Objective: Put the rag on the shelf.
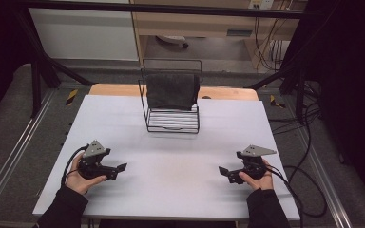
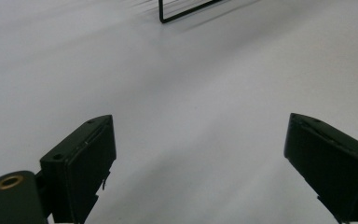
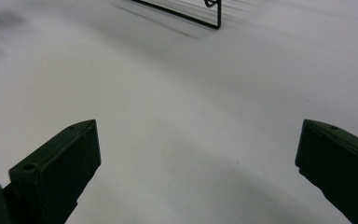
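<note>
A black wire basket point(image 1: 173, 124) stands at the far middle of the white table point(image 1: 171, 190), with a dark cloth point(image 1: 173, 90) draped over its tall back frame. My left gripper point(image 1: 121, 167) rests low at the near left, held by a hand, its jaws wide apart over bare table point(image 2: 200, 135). My right gripper point(image 1: 222, 171) sits at the near right, also open with nothing between its jaws point(image 3: 198, 154). Both point inward toward the table's middle. A corner of the basket's base point(image 2: 182, 11) shows at the top of the left gripper view, and another corner point(image 3: 200, 14) in the right gripper view.
A wooden board point(image 1: 119, 89) lies behind the basket at the table's far edge. Black frame bars point(image 1: 43, 61) slant down on both sides. Cables point(image 1: 309, 156) trail over the floor at the right. White table surface stretches between the two grippers.
</note>
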Motion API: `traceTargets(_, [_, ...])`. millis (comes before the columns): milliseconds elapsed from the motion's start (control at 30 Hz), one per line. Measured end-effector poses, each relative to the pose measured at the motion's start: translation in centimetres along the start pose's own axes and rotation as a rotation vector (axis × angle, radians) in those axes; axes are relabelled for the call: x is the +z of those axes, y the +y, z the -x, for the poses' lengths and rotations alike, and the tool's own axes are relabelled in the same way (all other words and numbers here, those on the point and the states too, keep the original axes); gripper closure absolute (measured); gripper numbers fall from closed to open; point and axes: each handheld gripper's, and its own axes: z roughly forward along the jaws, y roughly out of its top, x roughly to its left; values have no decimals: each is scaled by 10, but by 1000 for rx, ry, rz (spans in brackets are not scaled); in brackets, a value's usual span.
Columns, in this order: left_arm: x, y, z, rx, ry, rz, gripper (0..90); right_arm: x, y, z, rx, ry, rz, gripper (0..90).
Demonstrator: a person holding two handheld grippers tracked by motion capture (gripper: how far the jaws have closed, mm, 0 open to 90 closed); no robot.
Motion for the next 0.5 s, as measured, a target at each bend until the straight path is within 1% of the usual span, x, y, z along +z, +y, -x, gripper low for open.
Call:
traceTargets(33, [0,-2,-1,-3,0,-3,89,-1,-3,1,2,4,-4,8])
traceTargets(100, [-1,-5,-1,-8,-2,-3,89,-3,-8,4,0,-2,-7,10])
traceTargets(167, [-2,-8,-1,-7,-5,-6,89,-5,-12,7,17,5,-5,14])
traceTargets(233, [-3,-10,-2,-5,-4,-6,89,-5,-15,9,22,12,1,16])
traceTargets(367, [-3,-12,-3,-14,-5,-4,89,-4,-16,9,11,17,-6,16])
traceTargets(500, [-3,-12,-3,-10,-1,-2,89,-3,-16,9,11,23,-7,16])
